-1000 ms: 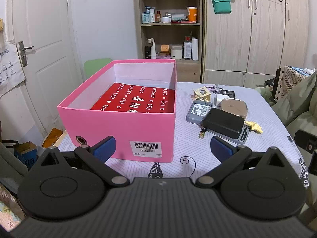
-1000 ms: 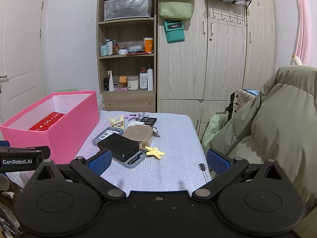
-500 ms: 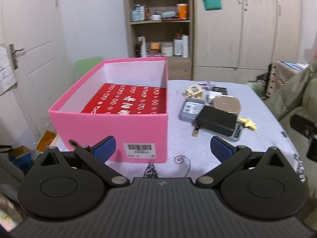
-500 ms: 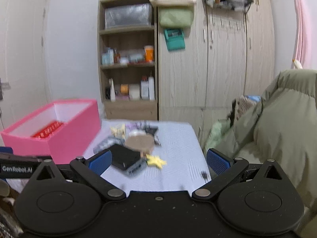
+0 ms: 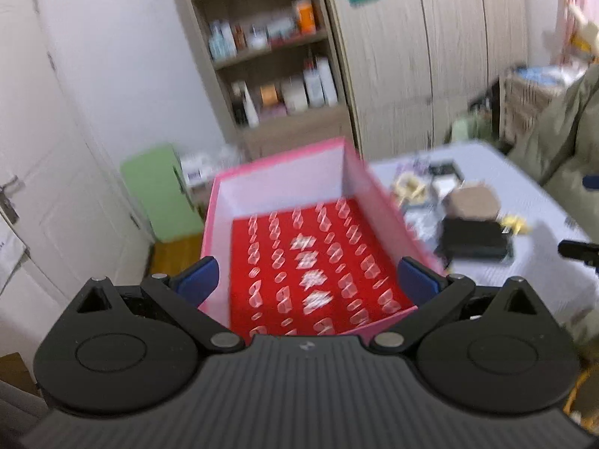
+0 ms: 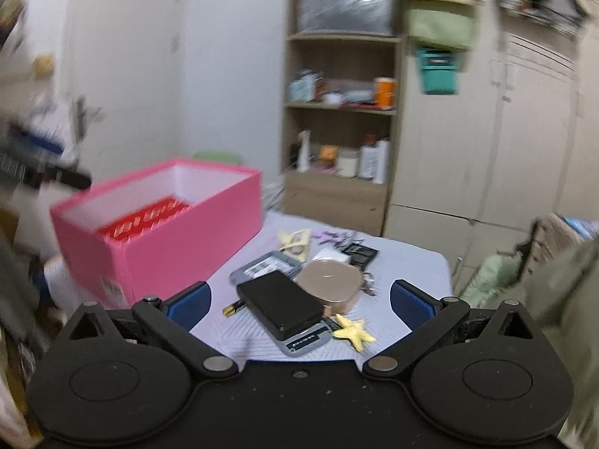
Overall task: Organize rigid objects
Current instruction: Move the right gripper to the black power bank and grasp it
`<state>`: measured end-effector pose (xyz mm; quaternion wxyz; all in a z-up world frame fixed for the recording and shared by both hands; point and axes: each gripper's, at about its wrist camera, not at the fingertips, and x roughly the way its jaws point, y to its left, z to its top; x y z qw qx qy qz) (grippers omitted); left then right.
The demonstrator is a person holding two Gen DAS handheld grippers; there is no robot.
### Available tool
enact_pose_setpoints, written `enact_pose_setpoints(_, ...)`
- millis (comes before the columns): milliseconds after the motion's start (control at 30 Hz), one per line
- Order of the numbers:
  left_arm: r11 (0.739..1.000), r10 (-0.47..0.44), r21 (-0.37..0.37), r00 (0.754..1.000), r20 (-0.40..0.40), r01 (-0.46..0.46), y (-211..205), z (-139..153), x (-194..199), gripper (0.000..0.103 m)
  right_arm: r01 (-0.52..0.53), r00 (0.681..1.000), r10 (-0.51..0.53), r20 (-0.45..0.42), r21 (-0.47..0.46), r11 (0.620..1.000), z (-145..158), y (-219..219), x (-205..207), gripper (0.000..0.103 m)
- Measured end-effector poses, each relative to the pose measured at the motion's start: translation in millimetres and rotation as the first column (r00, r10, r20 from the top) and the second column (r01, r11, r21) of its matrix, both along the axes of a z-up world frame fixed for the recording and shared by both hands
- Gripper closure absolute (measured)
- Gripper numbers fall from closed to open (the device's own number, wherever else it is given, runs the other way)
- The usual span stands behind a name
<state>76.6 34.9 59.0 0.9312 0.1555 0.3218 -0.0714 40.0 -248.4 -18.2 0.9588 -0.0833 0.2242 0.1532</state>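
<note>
An open pink box [image 5: 363, 176] [image 6: 194, 239] with a red patterned item [image 5: 314, 262] on its floor stands at the table's left. My left gripper [image 5: 306, 285] hovers open above the box's near end, empty. To the right lies a cluster of small things: a black case [image 6: 280, 305] on a grey scale [image 6: 307, 340], a tan rounded case [image 6: 329, 280], a yellow star [image 6: 353, 333], a grey tin [image 6: 262, 265]. My right gripper [image 6: 300, 301] is open and empty just short of the black case.
A wooden shelf unit [image 6: 340, 119] with bottles and wardrobe doors [image 6: 486, 131] stand behind the table. An olive padded jacket [image 6: 561, 299] lies at the right edge. A green chair [image 5: 161, 191] and a white door [image 5: 41, 187] are at left.
My left gripper rose and moved forward over the pink box, tilting down into it. My right gripper advanced towards the cluster and turned left. Both views are motion-blurred.
</note>
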Motion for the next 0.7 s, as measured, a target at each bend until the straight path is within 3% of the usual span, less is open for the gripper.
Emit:
enact_pose_setpoints(133,0.997,0.027,0.069,0.996,-0.086,-0.021,29,-10,33,0.004,-0.081,0.995,0.077,-0.055,-0.059,0.995,-5,13,26,0.002)
enact_pose_setpoints(267,1.0,0.03,0.009,0.982,-0.189,-0.028,63,-19,64,0.005,-0.093,0.99,0.086,-0.108,-0.061,0.994,-9,18,57,0.007)
enact_pose_setpoints(467,0.994,0.105,-0.021,0.974,-0.199,-0.111,97,-43,91,0.024,-0.193,0.966,0.163,-0.201,-0.141,0.971,-27,31,88,0.025)
enact_pose_setpoints(533,0.992,0.103,-0.046,0.967,-0.231,-0.117,105,-52,99,0.039,-0.221,0.952,0.174,-0.253,-0.172,0.96,-34,36,99,0.044)
enact_pose_setpoints(600,0.989,0.093,-0.084,0.961,-0.261,-0.119,110,-61,105,0.042,-0.238,0.929,0.167,-0.33,-0.189,0.953,-38,39,110,0.052)
enact_pose_setpoints(700,0.989,0.092,-0.088,0.962,-0.256,-0.118,110,-70,109,0.05,-0.267,0.918,0.183,-0.351,-0.208,0.941,-32,48,118,0.052)
